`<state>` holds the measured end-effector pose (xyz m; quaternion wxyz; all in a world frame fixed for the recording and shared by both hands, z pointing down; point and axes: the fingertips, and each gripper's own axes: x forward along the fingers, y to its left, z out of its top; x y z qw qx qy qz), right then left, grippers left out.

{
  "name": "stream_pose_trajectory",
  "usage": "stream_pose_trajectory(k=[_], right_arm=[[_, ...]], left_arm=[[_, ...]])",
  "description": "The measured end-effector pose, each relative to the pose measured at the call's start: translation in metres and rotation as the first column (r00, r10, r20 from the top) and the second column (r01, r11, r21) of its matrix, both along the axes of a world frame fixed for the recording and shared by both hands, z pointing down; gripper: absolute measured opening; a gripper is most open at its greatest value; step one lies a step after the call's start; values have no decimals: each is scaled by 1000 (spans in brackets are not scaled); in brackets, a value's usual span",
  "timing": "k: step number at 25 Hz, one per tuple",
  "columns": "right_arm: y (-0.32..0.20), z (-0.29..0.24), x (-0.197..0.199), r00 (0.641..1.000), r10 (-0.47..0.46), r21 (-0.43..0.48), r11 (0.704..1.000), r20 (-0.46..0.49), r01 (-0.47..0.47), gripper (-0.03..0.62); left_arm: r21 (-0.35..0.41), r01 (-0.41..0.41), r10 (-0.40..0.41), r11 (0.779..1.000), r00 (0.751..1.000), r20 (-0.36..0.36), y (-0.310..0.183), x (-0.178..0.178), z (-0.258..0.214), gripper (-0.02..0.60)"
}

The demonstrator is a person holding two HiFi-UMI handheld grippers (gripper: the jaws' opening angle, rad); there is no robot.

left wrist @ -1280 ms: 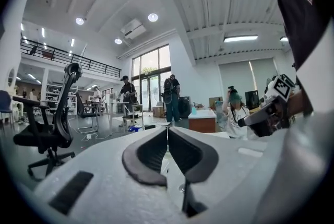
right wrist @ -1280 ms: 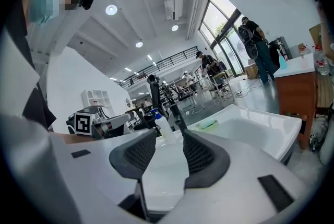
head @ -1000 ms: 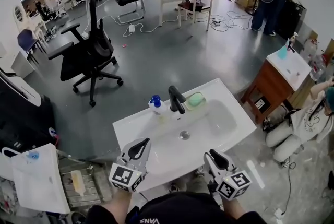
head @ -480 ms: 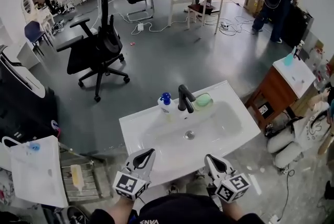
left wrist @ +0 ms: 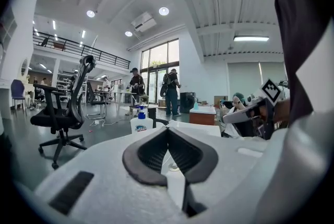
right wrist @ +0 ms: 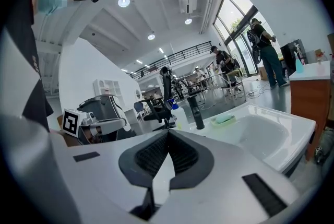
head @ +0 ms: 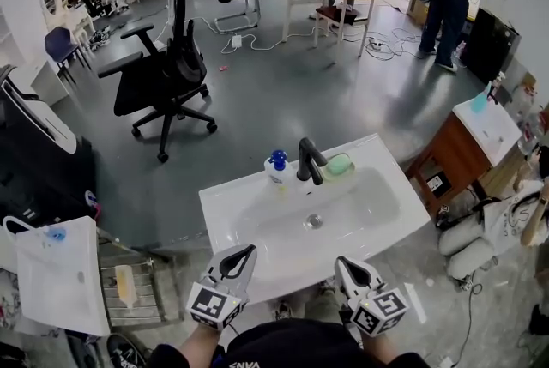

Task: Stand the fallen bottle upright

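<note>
Left gripper and right gripper jaws are pressed together, empty. Pump bottle stands well ahead of both; reaching with closed tips could topple it.

From our head we look steeply down on the left gripper and right gripper, the sink just beyond their tips. Each gripper's camera sits close behind its own jaws, looking almost level along them. All three views share the sink, tap and bottle ahead.
</note>
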<state>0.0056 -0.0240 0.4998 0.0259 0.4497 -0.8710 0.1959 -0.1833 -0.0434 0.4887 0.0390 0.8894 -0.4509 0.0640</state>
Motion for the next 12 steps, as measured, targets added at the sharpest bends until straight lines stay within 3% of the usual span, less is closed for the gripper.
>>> stream_pose_trajectory(k=[12], right_arm=[[-2,0,3,1000,-4,-4,1000,-1,4,2]], left_arm=[[20,15,-15,1000,1000,14,-2,-1,-1,20]])
